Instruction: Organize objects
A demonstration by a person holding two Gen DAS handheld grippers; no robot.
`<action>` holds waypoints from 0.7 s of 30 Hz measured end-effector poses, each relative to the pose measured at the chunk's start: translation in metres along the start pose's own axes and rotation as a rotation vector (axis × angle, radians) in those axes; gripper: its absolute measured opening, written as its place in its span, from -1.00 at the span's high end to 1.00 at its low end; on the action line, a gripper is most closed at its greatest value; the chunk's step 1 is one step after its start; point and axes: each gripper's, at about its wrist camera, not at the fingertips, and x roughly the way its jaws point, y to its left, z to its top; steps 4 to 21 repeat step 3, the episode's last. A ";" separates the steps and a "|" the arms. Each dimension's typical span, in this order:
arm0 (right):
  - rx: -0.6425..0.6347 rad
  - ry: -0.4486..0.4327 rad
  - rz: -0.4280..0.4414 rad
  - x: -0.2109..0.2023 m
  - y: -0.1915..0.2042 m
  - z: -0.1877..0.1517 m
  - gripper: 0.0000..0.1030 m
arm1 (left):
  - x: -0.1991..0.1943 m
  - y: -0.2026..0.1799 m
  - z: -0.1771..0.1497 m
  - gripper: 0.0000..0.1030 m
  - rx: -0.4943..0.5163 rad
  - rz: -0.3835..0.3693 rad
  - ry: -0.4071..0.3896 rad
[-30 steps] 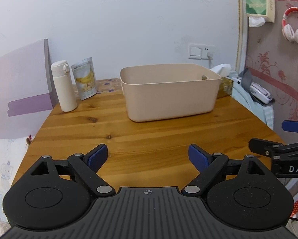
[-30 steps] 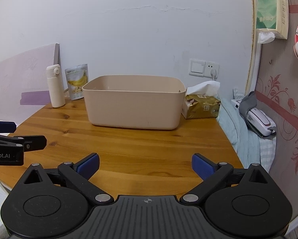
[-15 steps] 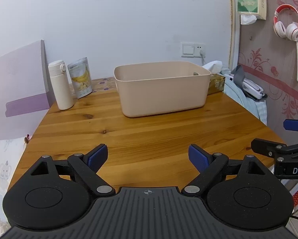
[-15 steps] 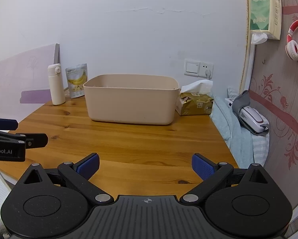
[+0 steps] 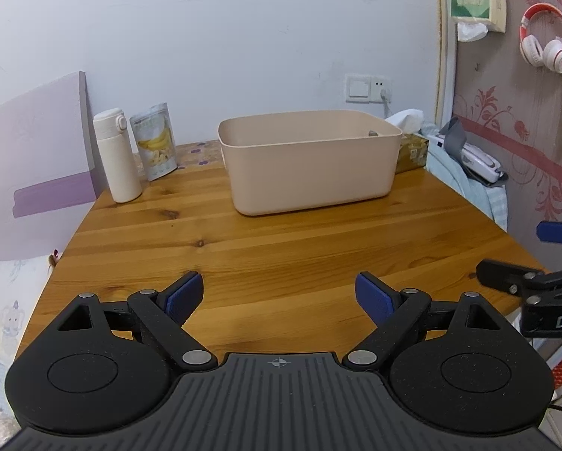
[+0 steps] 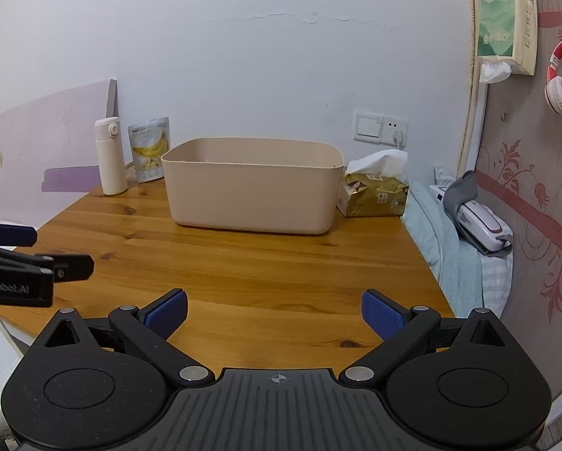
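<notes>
A beige plastic bin (image 5: pixel 311 161) (image 6: pixel 253 186) stands at the back of the wooden table (image 5: pixel 273 244) (image 6: pixel 243 263); its contents are mostly hidden by its wall. To its left stand a white flask (image 5: pixel 117 156) (image 6: pixel 110 156) and a banana snack pouch (image 5: pixel 156 146) (image 6: pixel 148 154). A gold tissue pack (image 6: pixel 375 191) (image 5: pixel 412 146) lies to the bin's right. My left gripper (image 5: pixel 279 293) is open over the table's near edge, holding nothing. My right gripper (image 6: pixel 275 310) is open too, also at the near edge.
A lilac board (image 5: pixel 33 158) leans at the left. Right of the table lies a bed with a blue cloth (image 6: pixel 453 248) and a white-grey device (image 6: pixel 480 221). Headphones (image 5: pixel 544 41) and a tissue pack (image 6: pixel 506 18) hang on the right wall.
Both grippers have drawn back from the bin, which looks smaller and farther in both views. Both stay open and hold nothing.
</notes>
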 end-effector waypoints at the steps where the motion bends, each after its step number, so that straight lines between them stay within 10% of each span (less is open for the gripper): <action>1: -0.001 0.003 0.000 0.003 -0.001 0.001 -0.96 | 0.003 0.000 0.000 -0.74 0.000 0.002 0.002; 21: -0.002 0.017 -0.002 0.012 -0.006 0.003 -0.97 | 0.009 0.000 0.001 -0.74 -0.006 0.001 0.006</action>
